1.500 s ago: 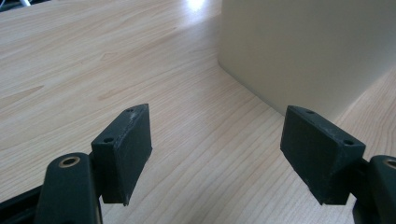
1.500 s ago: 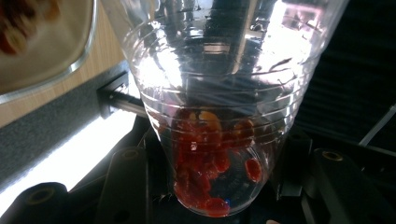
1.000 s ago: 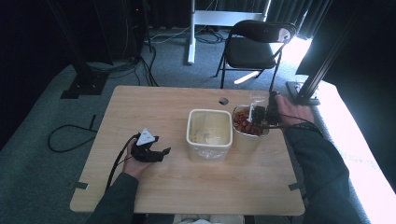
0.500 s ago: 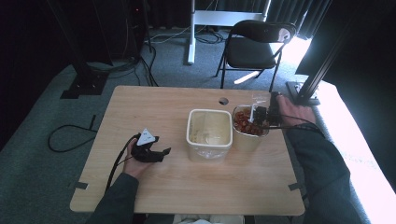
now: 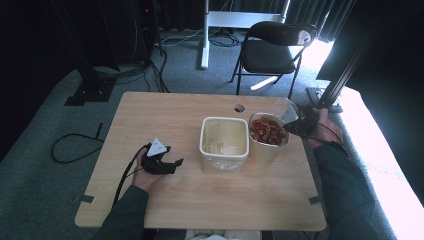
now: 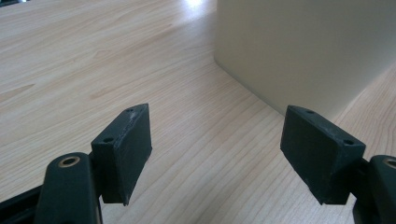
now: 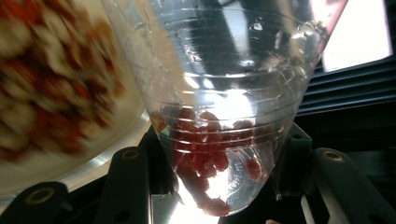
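Clear cup (image 7: pixel 224 107), red bits inside, tilted

Bare table (image 5: pixel 150 115) lies left of the tub (image 5: pixel 224 141).

From above our side, we look forward and down over the whole counter (image 5: pixel 200 200). The left tool's (image 6: pixel 217 158) camera sits low, close to the cream tub (image 6: pixel 308 46), also seen from above (image 5: pixel 224 142). The right tool's (image 7: pixel 210 186) camera looks up very close into a clear cup (image 7: pixel 224 93).
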